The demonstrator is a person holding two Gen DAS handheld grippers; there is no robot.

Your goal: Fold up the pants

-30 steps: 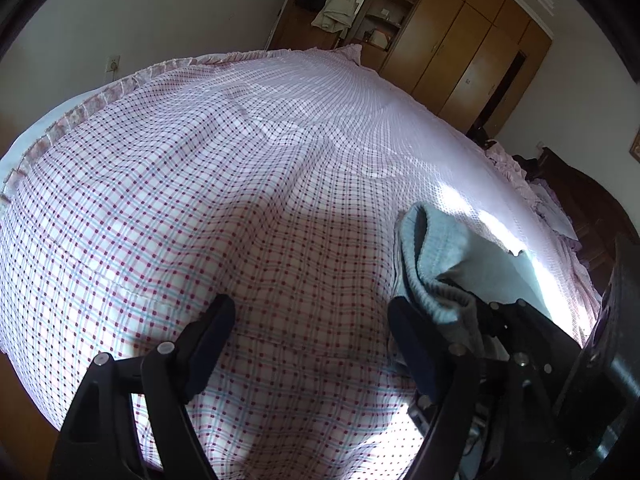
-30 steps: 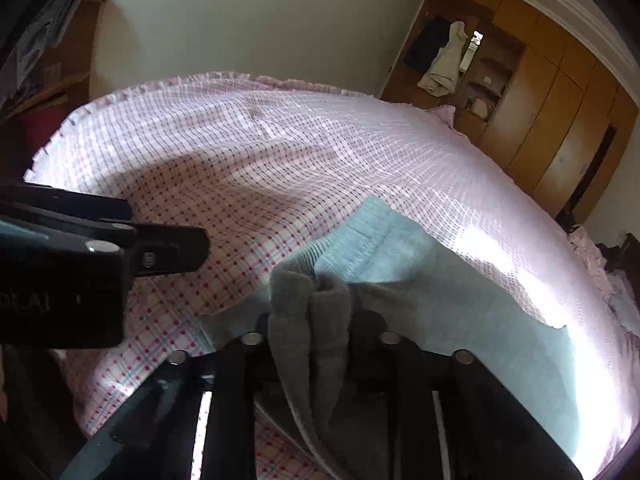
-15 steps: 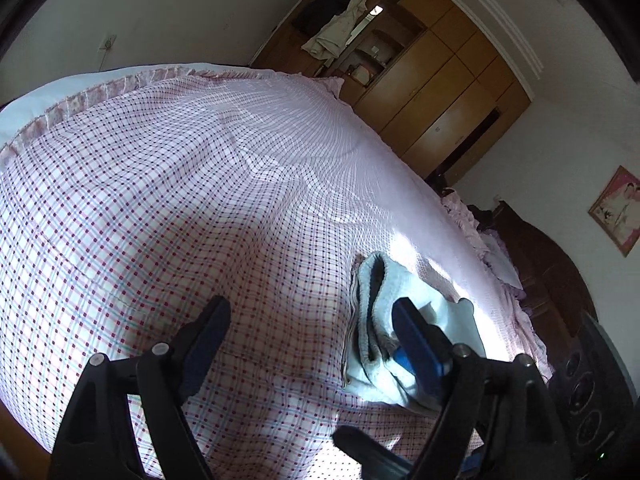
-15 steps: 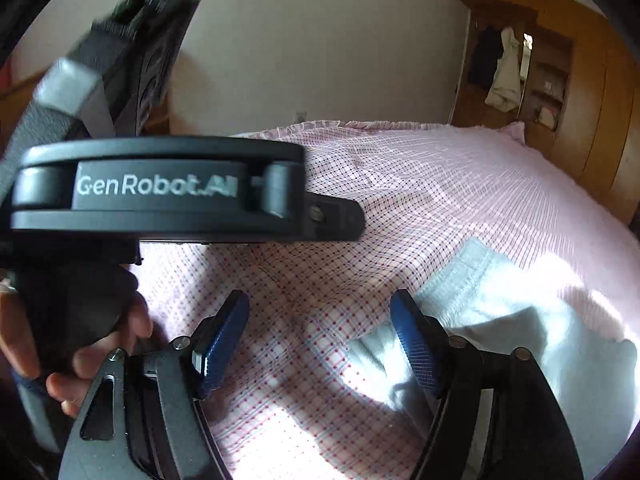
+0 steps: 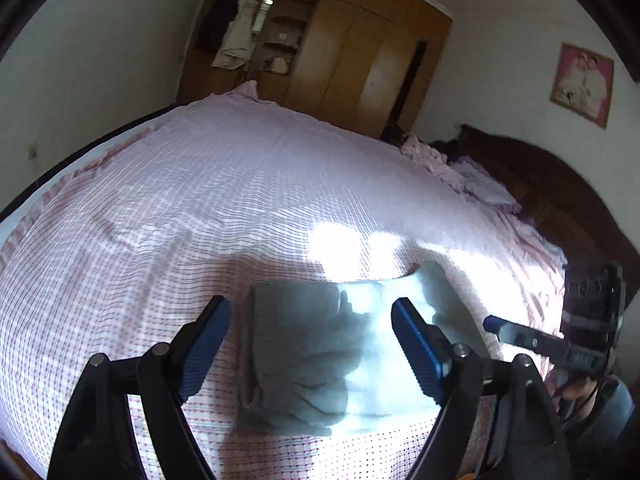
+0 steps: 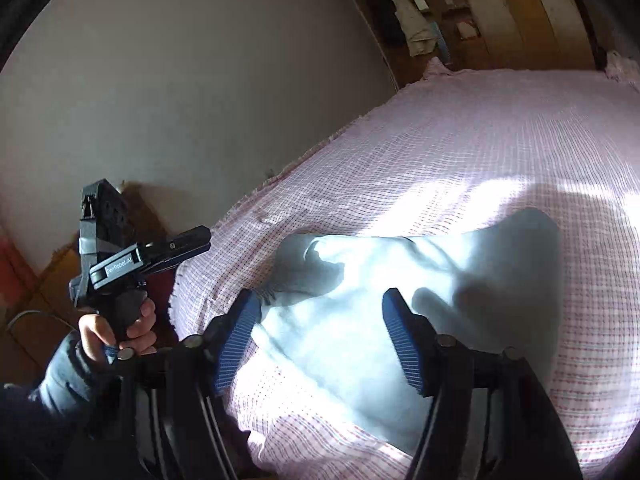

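The light grey-blue pants (image 5: pixel 320 352) lie folded in a compact bundle on the pink checked bed (image 5: pixel 200 200), partly in a patch of sunlight. My left gripper (image 5: pixel 310 308) hovers above them, open, with nothing touching its blue pads. In the right wrist view the pants (image 6: pixel 360 320) spread out below my right gripper (image 6: pixel 320 298). Its jaws are closing but stand apart, and no cloth is pressed between them. The right gripper (image 5: pixel 500 326) shows side-on at the pants' right edge. The left gripper (image 6: pixel 200 240) hangs off the bed's near left corner, held by a hand (image 6: pixel 132 324).
A wooden wardrobe (image 5: pixel 340 60) with hanging clothes stands beyond the bed's far end. A dark headboard (image 5: pixel 560 200) and crumpled pink bedding (image 5: pixel 460 168) lie at the right. A wooden floor (image 6: pixel 48 280) shows left of the bed (image 6: pixel 480 140).
The right gripper let go of the bunched grey cloth it held and drew back. Both grippers rose and pulled away, so the whole folded bundle now shows lying on the bed.
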